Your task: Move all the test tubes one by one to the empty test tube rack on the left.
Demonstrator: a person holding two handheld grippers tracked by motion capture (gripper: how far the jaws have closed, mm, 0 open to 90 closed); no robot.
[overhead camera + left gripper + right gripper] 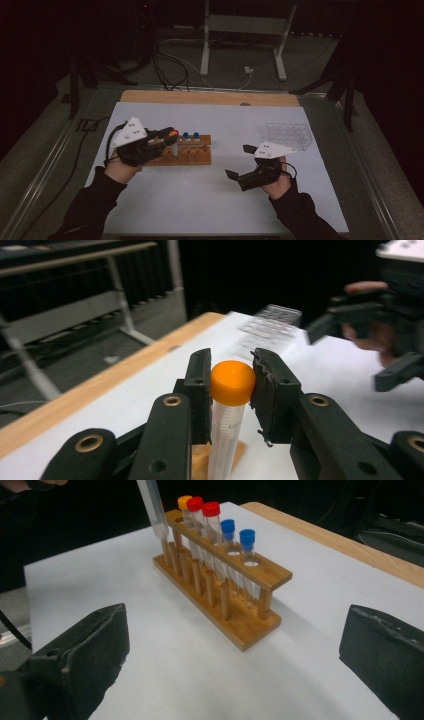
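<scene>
On the white table sheet [200, 200] stands a wooden tube rack [235, 575], left of centre in the high view, and a clear plastic grid rack [289, 135] sits well apart from it toward the far right. The left gripper [232, 390] is clamped on an orange-capped tube [231, 382], its two black jaws pressing the cap from either side; the clear tube body hangs between them, tilted slightly, with the wooden rack just below. Faint printed graduation marks and a short line of lettering run down the tube wall in the left gripper view, too small and blurred to read. In the right gripper view the lower end of this held tube [154, 510] is seen above the near-left end of the rack, apparently clear of the top rail, though contact cannot be settled. Seated in the rack's holes are a second orange-capped tube [184, 504], two red-capped tubes [202, 507] and two blue-capped tubes [237, 532], all upright in one row; several holes along the rail stand vacant. The right gripper [239, 162] is held above the sheet to the right of the rack, apart from it, with its jaws spread wide and nothing between them. A bare wooden strip [210, 97] of table edge runs along the far side of the sheet. No brand marks are legible on the rack, tubes or grippers.
</scene>
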